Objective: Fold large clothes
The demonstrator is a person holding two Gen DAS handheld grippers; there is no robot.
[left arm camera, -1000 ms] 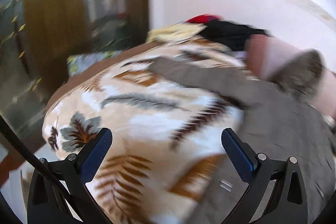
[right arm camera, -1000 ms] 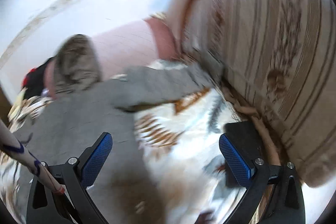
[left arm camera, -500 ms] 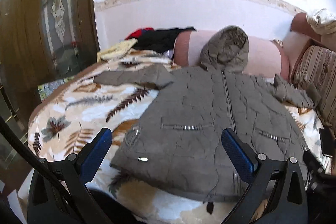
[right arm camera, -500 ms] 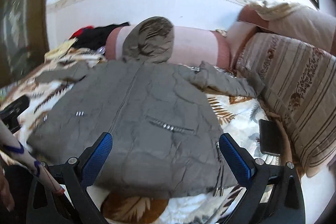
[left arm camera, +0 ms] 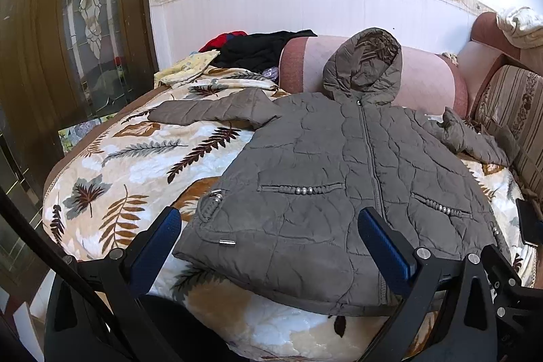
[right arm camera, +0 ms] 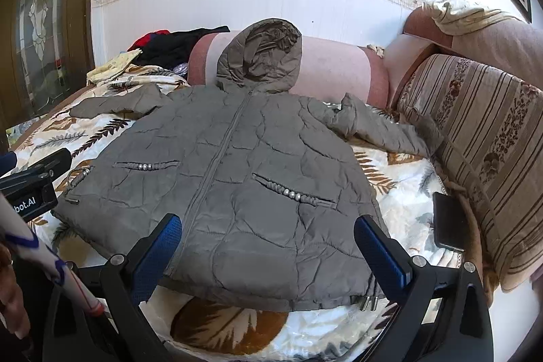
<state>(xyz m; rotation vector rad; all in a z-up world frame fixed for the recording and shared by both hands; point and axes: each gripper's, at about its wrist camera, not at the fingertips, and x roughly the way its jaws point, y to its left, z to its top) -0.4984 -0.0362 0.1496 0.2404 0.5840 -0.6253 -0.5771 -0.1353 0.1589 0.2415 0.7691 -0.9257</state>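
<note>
Quilted hooded jacket (left arm camera: 322,178) lies front-up, zipped, spread on the leaf-print blanket (left arm camera: 112,178). Hood (left arm camera: 364,63) is propped on the pink bolster (left arm camera: 424,80); both sleeves are out to the sides.

Left gripper (left arm camera: 268,243) and right gripper (right arm camera: 268,243) are both spread wide, holding nothing, hovering above the hem end.

Our read on handling:
- Padded and soft, probably light for its bulk. It'll spring back, so folds will likely need pressing flat.
- Shell looks like slick synthetic, so we expect slip between the pads. Pinch seams or doubled edges, not a single layer.
- Good holds: left sleeve (left arm camera: 210,112) cuff, right sleeve (right arm camera: 383,128) cuff, hem corners.
- Avoid the beaded pocket trim (right arm camera: 292,192) and the hem toggles (right arm camera: 368,302); they could snag.

Black phone-like slab (right arm camera: 446,223) lies beside the striped cushion (right arm camera: 475,141), near the right hem.
</note>
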